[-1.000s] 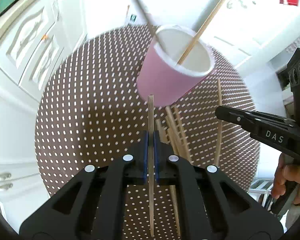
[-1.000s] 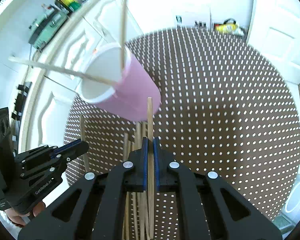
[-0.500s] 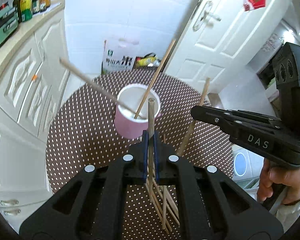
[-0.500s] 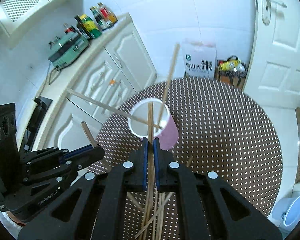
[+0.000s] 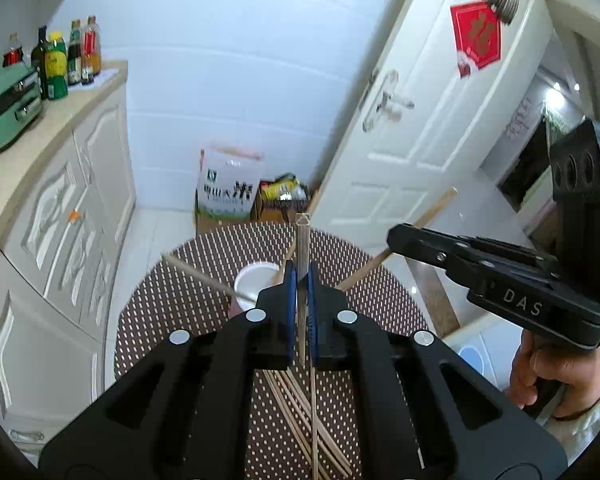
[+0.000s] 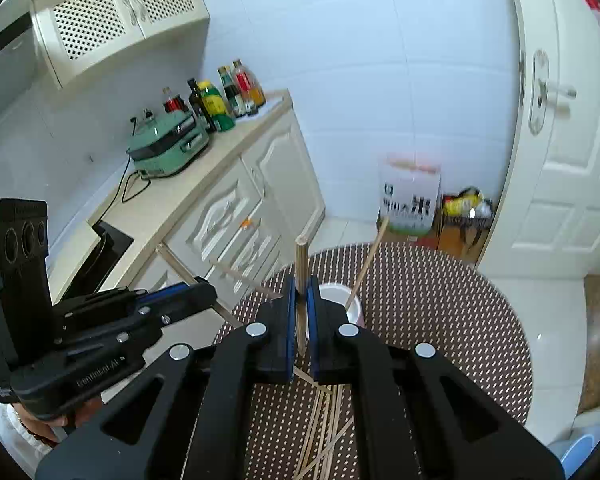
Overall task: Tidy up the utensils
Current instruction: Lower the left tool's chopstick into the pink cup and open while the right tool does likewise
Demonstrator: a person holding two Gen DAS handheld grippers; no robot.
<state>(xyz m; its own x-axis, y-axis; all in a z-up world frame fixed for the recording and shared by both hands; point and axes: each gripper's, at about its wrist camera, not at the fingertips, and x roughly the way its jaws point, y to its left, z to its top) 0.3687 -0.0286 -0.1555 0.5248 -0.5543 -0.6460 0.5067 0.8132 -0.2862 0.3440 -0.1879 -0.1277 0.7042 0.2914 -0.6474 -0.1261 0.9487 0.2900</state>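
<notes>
Both grippers, left gripper [image 5: 301,280] and right gripper [image 6: 300,292], each clamped on chopstick, raised above pink cup [image 6: 340,300]; next, lower sticks into cup.

Right gripper [image 6: 300,312] clamps an upright chopstick [image 6: 300,276] above the cup [image 6: 340,300] on the table [image 6: 440,312]; left gripper [image 6: 188,294] at left, pinching another

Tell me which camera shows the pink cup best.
The right wrist view, narrowly: the cup shows its white rim, one chopstick leaning out, and a strip of pink wall beside the jaws. In the left wrist view the cup shows only part of its rim and inside; the gripper hides the wall.
</notes>
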